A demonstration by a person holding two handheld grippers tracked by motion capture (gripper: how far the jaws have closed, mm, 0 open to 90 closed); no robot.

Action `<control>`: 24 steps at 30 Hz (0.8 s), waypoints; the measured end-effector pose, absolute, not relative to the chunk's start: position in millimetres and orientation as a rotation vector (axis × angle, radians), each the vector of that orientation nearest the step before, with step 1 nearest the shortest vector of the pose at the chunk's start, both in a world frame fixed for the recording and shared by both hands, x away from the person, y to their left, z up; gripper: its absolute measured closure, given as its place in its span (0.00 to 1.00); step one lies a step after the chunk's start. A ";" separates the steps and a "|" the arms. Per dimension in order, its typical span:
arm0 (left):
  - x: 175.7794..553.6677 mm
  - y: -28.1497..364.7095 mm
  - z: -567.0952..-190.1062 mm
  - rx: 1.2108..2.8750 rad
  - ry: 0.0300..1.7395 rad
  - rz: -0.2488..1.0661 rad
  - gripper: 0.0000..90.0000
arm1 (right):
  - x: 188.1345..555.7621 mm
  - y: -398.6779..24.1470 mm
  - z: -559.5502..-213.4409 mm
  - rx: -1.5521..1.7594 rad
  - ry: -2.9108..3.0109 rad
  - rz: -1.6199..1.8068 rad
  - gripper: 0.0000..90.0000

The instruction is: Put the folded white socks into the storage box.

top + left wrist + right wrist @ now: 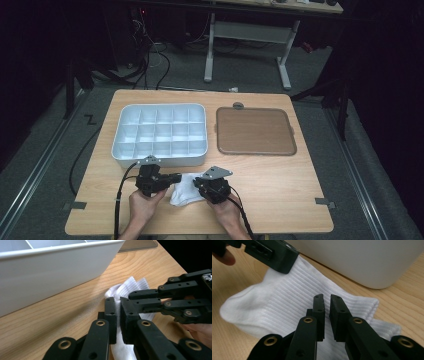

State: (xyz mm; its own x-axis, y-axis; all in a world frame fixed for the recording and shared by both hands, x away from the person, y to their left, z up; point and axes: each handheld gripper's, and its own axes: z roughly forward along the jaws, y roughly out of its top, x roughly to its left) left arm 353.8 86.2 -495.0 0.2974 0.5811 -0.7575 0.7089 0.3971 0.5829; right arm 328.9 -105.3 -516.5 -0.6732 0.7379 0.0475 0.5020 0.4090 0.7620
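Observation:
A white ribbed sock (pixel 186 194) lies on the wooden table (pixel 280 200) near its front edge, between my two grippers. My left gripper (pixel 179 176) points right, and its jaws are shut on the sock's left corner. In the right gripper view that left gripper (pixel 284 265) holds the raised corner of the sock (pixel 279 300). My right gripper (pixel 198 183) points left with its jaws shut. Its tips (pixel 326 298) rest on the middle of the sock, with no fabric seen between them. In the left gripper view, my left gripper (pixel 117 301) meets the right gripper (pixel 126 298) over the sock (pixel 130 286).
A white compartment box (pixel 160 159) stands just behind the grippers, its wall close by (pixel 50 272) (pixel 367 260). To its right lies a flat brown tray (pixel 255 131). A small grey disc (pixel 238 105) sits behind that tray. Bare table stretches to the right of the hands.

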 end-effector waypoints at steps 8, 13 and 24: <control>353.0 88.2 -491.8 1.259 1.374 -0.148 0.95 | 335.1 -96.3 -522.6 1.075 2.416 1.089 0.94; 355.1 89.1 -490.3 1.246 1.378 -0.163 0.95 | 336.8 -90.9 -522.7 1.062 2.443 1.073 0.95; 362.1 79.4 -485.0 1.263 1.361 -0.198 0.95 | 336.6 -81.9 -525.3 1.031 2.477 1.096 0.96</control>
